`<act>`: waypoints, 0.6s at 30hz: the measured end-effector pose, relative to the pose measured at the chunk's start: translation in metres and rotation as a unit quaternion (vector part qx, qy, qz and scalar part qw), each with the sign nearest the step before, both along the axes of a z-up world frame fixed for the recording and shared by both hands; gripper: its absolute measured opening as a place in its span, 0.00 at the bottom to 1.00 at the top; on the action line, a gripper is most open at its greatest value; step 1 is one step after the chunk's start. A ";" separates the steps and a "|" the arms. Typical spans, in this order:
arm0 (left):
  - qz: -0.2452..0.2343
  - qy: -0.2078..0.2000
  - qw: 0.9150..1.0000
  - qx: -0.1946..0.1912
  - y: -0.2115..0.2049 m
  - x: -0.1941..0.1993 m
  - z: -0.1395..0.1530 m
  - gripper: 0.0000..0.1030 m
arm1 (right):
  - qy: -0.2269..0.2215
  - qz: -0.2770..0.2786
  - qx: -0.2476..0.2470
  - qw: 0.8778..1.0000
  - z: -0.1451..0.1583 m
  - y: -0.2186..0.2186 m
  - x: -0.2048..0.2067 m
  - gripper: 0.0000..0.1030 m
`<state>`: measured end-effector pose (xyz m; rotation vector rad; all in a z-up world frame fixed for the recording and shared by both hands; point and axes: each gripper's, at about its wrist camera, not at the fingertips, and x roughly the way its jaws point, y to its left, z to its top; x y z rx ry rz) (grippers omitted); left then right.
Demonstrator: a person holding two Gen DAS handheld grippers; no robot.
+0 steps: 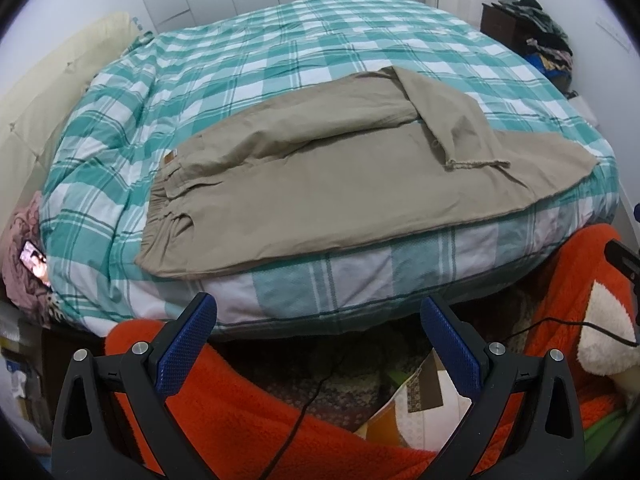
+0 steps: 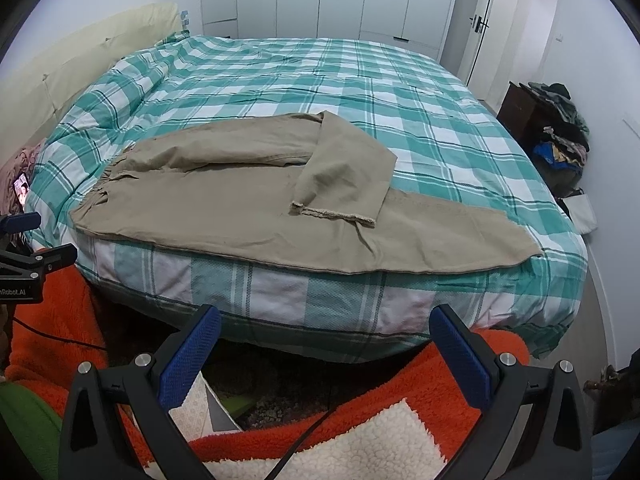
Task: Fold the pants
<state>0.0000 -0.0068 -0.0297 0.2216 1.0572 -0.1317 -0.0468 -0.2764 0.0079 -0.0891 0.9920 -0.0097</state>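
Beige pants [image 1: 320, 184] lie flat along the near edge of the bed, waistband to the left, legs to the right. The far leg is bent back over the near leg, its frayed hem [image 1: 476, 165] on top. They also show in the right wrist view [image 2: 240, 208], hem [image 2: 332, 213] near the middle. My left gripper [image 1: 318, 312] is open and empty, below the bed's edge in front of the pants. My right gripper [image 2: 325, 322] is open and empty, also below the bed's edge. The left gripper's body shows at the left of the right wrist view [image 2: 24, 264].
The bed carries a teal and white checked duvet [image 2: 360, 88]. An orange fleece blanket [image 1: 248, 412] and a black cable [image 1: 308, 404] lie below the grippers. A lit phone [image 1: 35, 262] rests at the left. A clothes pile [image 2: 560, 136] stands at the right wall.
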 end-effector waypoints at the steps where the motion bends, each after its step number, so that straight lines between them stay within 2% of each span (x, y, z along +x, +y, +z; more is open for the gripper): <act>1: -0.001 0.000 1.000 0.000 -0.001 0.000 0.000 0.99 | 0.000 -0.002 0.001 1.000 0.000 0.000 0.000 1.00; 18: -0.006 0.004 1.000 0.007 -0.005 0.001 -0.002 0.99 | 0.008 -0.010 0.003 1.000 -0.003 -0.003 0.001 1.00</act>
